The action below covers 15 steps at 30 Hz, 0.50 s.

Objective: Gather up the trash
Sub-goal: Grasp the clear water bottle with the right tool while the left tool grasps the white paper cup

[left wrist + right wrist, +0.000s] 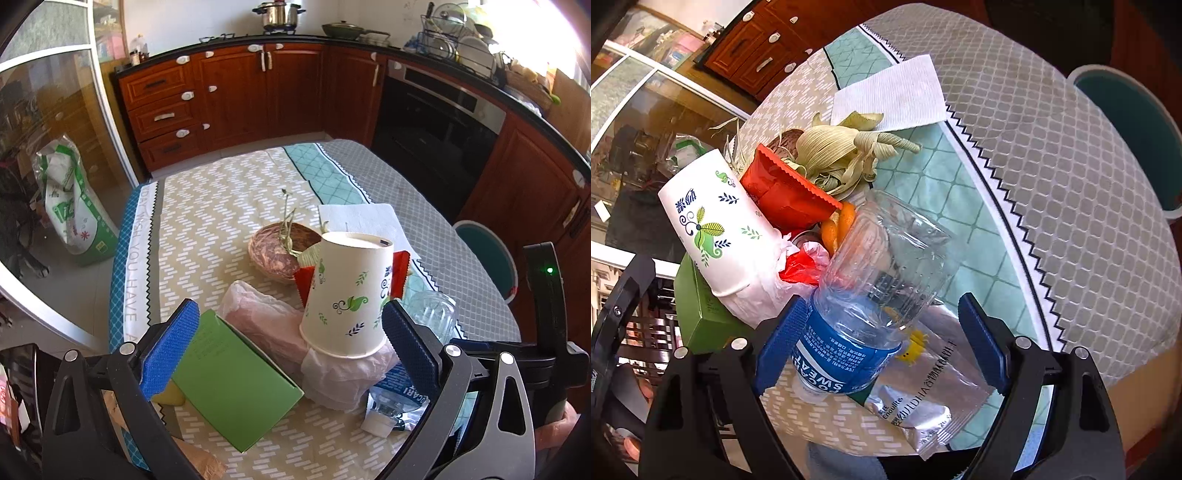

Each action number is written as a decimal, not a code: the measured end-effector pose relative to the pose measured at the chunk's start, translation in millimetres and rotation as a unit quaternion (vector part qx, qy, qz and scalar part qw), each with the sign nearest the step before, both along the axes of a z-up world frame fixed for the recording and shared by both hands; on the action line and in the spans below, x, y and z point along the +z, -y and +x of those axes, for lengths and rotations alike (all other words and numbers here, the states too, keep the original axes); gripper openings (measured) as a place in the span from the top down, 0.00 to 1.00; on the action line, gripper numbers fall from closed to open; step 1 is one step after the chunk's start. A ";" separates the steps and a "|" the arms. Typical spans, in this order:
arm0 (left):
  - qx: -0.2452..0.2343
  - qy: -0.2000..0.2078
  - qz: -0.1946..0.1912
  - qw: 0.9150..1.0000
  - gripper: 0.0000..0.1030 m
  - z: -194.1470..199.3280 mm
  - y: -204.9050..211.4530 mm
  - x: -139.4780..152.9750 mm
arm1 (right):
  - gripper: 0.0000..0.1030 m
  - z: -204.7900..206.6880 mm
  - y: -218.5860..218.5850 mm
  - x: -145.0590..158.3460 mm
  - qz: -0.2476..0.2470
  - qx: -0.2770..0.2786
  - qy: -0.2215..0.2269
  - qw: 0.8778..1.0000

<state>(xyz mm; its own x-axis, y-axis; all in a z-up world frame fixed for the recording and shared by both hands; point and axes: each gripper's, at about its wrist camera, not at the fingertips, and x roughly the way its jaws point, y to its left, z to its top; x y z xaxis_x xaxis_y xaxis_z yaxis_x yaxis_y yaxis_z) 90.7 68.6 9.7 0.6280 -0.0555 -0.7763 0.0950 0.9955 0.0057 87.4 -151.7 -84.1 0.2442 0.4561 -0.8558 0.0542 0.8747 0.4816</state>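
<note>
A pile of trash lies on the table. An upturned paper cup [349,291] [716,229] rests on a crumpled plastic bag [280,325], beside a green box [236,384] [698,317]. My left gripper [288,347] is open, its fingers on either side of the box, bag and cup. A clear Pocari Sweat bottle [871,288] [428,317] lies on a silver wrapper [931,398]. My right gripper [882,343] is open around the bottle's labelled end. A red wrapper [783,184], corn husks [842,155] and orange peel [838,225] lie behind.
A white paper napkin [897,92] [362,218] and a brown bowl [277,251] lie further back on the patterned tablecloth [221,206]. A teal bin [1137,140] [487,254] stands on the floor right of the table. Kitchen cabinets and an oven [436,125] line the far wall.
</note>
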 end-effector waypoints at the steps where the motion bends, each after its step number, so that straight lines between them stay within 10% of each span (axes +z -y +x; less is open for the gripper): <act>1: -0.008 -0.005 0.002 1.000 0.04 2.6 4.8 -2.0 | 0.18 1.4 -0.4 -4.3 0.011 -0.004 -0.007 1.000; 10: -0.052 -0.024 0.027 0.998 0.09 28.7 39.3 -15.7 | 0.34 2.3 -8.0 1.5 0.050 0.028 0.018 0.998; 15: -0.059 -0.045 0.019 0.997 0.44 41.6 45.8 -24.6 | 0.36 -0.6 12.5 12.5 0.050 0.024 0.033 0.998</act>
